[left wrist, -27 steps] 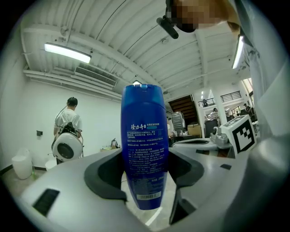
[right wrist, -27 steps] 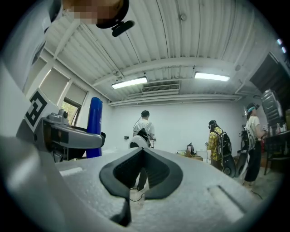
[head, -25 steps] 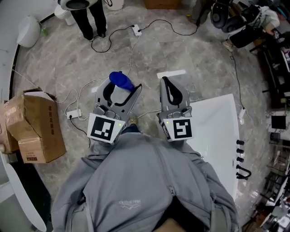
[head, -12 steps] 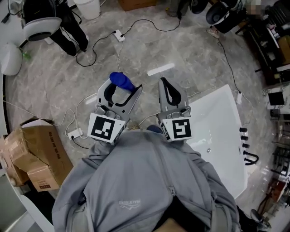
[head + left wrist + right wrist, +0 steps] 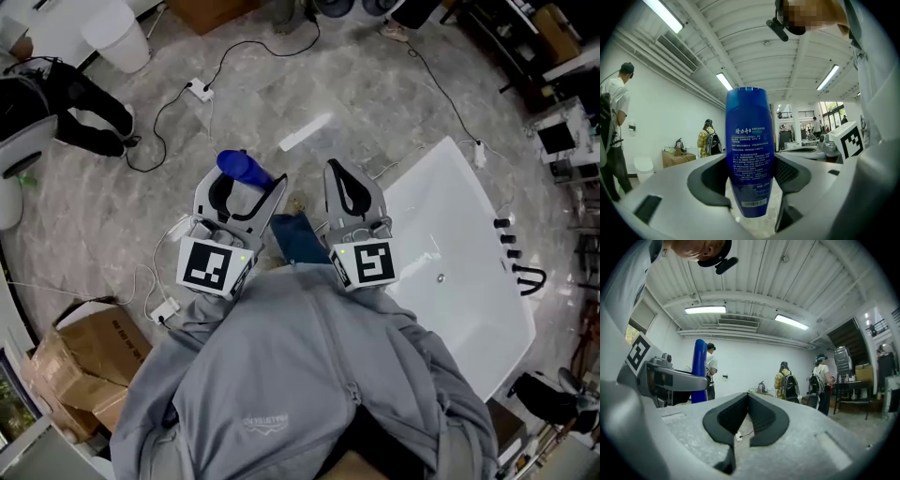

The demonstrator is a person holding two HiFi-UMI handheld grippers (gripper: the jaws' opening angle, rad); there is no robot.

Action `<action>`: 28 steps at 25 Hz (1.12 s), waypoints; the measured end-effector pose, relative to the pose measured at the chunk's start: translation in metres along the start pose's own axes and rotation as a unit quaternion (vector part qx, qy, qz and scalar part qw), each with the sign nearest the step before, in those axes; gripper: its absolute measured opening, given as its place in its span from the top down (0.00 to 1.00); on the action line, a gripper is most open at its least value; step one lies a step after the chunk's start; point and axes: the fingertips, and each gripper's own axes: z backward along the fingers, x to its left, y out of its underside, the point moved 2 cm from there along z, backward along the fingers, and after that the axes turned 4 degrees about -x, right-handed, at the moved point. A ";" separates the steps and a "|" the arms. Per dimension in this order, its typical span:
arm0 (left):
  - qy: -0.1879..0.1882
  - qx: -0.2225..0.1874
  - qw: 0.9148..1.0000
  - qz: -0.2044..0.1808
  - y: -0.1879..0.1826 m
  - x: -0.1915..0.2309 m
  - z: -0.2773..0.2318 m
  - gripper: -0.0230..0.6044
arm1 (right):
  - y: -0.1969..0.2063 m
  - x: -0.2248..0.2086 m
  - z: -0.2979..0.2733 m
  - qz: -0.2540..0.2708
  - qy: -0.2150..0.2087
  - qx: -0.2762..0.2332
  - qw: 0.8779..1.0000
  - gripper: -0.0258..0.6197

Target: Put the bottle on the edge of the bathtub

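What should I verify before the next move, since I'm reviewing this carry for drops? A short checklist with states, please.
1. Bottle clamped in left gripper: ok, pads press both its sides.
2. Right gripper free: ok, jaws together, nothing between.
3. Bathtub in sight: ok, on the person's right.
4. Bottle above the tub edge: not ok, it is over the floor.
5. Landing spot on the edge bare: cannot tell.

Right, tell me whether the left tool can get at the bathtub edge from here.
Probably not directly. The left tool, shut on the bottle, is over the floor, and the right tool sits between it and the bathtub edge. Turning toward it would likely be needed.
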 end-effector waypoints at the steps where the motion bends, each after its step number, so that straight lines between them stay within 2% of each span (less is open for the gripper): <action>1: 0.012 0.000 1.000 -0.002 0.000 -0.001 -0.010 0.53 | 0.001 -0.009 -0.001 -0.001 0.011 -0.002 1.000 0.96; 8: 0.089 0.006 0.996 0.006 0.007 0.003 -0.088 0.53 | 0.015 -0.074 -0.022 -0.012 0.090 -0.002 0.996 0.96; 12: 0.118 0.016 0.993 0.001 0.009 0.010 -0.140 0.53 | 0.030 -0.124 -0.042 -0.028 0.135 0.008 0.990 0.96; 22: 0.172 0.027 0.985 0.001 0.016 0.026 -0.264 0.53 | 0.041 -0.208 -0.095 0.000 0.154 0.026 0.988 0.96; 28: 0.235 0.013 0.972 -0.002 0.013 0.003 -0.329 0.53 | 0.050 -0.260 -0.080 -0.014 0.221 0.031 0.975 0.96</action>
